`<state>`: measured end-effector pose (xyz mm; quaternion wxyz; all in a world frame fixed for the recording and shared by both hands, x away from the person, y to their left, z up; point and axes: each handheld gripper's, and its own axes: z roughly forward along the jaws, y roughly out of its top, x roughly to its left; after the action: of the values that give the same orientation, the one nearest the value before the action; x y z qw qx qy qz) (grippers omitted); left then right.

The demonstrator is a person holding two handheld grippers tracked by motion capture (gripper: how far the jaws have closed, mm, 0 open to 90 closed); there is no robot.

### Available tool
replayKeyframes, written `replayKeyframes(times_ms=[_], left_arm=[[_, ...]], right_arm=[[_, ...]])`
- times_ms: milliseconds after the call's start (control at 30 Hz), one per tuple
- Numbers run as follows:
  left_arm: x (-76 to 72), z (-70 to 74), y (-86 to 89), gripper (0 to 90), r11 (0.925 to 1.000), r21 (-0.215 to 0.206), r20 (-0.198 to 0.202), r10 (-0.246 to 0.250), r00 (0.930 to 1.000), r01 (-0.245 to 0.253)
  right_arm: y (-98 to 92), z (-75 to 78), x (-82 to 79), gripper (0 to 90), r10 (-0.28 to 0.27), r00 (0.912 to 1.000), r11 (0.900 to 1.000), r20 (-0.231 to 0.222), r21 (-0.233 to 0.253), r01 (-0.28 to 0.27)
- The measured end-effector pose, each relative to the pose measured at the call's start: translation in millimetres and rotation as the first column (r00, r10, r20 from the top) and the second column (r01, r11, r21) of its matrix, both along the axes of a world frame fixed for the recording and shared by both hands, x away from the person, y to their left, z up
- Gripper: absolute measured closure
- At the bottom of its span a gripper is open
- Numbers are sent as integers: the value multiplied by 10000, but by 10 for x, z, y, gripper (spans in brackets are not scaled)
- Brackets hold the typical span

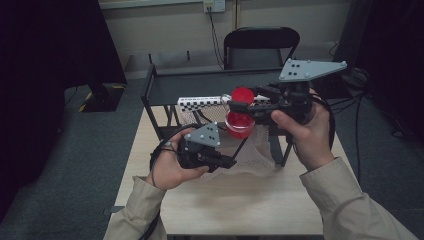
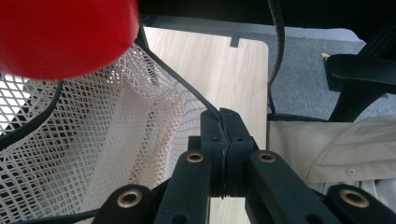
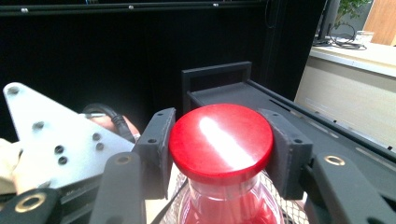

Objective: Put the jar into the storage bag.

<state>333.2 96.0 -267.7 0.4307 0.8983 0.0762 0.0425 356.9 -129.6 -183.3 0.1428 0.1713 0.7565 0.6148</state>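
High view: right gripper [image 1: 239, 106] pinches the red bottle [image 1: 240, 119] by its neck over the mesh bag [image 1: 252, 152], left gripper [image 1: 231, 163] clamps the bag's rim. Looks like bagging, next lower it in

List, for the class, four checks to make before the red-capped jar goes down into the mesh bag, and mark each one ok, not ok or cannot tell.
1. Right gripper holds the red-capped jar firmly: ok, its jaws press the cap on both sides.
2. Left gripper holds the bag's black rim wire: ok, the jaws are shut on it.
3. Jar is over the mesh bag: ok, mesh lies beneath it in the high view.
4. Bag mouth is open wide enough: cannot tell.
5. Jar is upright: ok, cap on top.
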Motion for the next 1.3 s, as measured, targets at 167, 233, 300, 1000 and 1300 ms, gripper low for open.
replayKeyframes(times_ms=[167,233,300,1000,1300], left_arm=[[-6,11,2,893,10000,-10,8,17,10000,-17],[-7,16,6,893,10000,-25,24,0,10000,0],[-12,18,7,893,10000,-78,12,26,10000,-26],[-7,41,11,892,9998,-190,-53,-17,10000,16],[-6,45,18,892,9998,-218,-108,-32,9999,30]], right_arm=[[53,-38,19,490,0,10000,9995,59,318,-1],[64,-66,25,490,-3,10000,9991,86,431,0],[67,-99,33,490,-4,10000,9984,77,569,0],[127,-421,112,490,0,9994,9974,-332,716,24],[144,-502,135,489,23,9990,9974,-453,724,9]])
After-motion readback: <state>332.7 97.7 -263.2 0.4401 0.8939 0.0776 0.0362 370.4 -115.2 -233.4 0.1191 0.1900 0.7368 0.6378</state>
